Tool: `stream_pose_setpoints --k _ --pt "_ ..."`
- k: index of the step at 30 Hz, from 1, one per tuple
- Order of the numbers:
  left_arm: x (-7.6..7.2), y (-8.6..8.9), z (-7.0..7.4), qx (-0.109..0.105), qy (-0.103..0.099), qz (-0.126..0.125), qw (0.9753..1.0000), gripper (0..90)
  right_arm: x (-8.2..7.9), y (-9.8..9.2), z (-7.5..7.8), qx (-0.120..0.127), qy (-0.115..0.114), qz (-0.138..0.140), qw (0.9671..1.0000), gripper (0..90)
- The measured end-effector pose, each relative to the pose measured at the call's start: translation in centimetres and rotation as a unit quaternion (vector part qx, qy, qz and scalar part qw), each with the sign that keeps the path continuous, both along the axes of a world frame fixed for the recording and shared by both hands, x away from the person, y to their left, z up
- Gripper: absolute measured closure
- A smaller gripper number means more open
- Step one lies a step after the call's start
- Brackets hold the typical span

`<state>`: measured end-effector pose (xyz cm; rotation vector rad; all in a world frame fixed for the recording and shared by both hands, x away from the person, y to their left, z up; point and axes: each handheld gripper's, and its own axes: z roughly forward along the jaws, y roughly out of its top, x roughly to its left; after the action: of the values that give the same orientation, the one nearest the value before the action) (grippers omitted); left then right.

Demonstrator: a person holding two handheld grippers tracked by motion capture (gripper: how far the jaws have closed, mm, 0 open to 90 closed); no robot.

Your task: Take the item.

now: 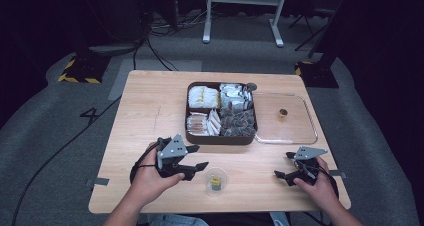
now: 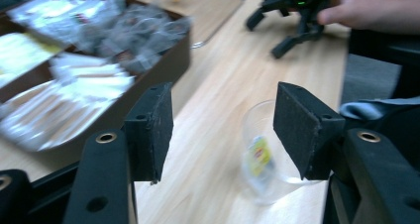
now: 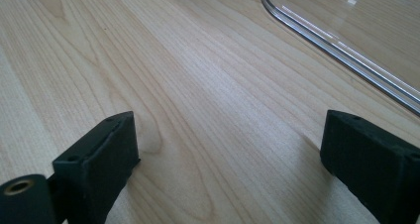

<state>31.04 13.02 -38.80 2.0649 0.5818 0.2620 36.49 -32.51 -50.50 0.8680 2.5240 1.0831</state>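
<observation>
A clear plastic cup (image 1: 217,180) with a yellow-tagged tea bag (image 1: 215,180) in it stands near the table's front edge. My left gripper (image 1: 201,156) is open just left of the cup, its jaws pointing right. In the left gripper view the cup (image 2: 262,184) and the tea bag (image 2: 258,157) sit just beyond the right jaw, not between the jaws. My right gripper (image 1: 283,165) is open at the front right, low over bare wood, with nothing between its fingers. In its own view the right gripper (image 3: 228,149) faces the rim of a clear lid (image 3: 337,45).
A brown compartment tray (image 1: 220,139) full of wrapped packets sits mid-table. To its right lies the flat clear lid (image 1: 310,121) with a small brown object (image 1: 283,114) on it. The person's hands come in from the bottom edge. Beyond the table is grey floor with cables.
</observation>
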Motion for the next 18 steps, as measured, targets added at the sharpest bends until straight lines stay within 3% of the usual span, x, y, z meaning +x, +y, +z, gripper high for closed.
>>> stream_pose_setpoints --k 4,8,18 --pt "-0.1 1.5 -0.2 0.015 -0.006 0.042 0.999 40.4 0.0 0.0 0.0 -0.001 -0.001 -0.001 1.0 7.7" --pt "0.0 2.8 -0.6 0.02 -0.002 0.06 0.998 39.0 0.0 0.1 0.0 0.0 -0.001 -0.001 1.0 7.7" --pt "-0.2 6.4 -1.8 0.038 -0.001 0.12 0.992 37.3 0.0 0.1 0.0 0.0 -0.001 -0.001 1.0 7.7"
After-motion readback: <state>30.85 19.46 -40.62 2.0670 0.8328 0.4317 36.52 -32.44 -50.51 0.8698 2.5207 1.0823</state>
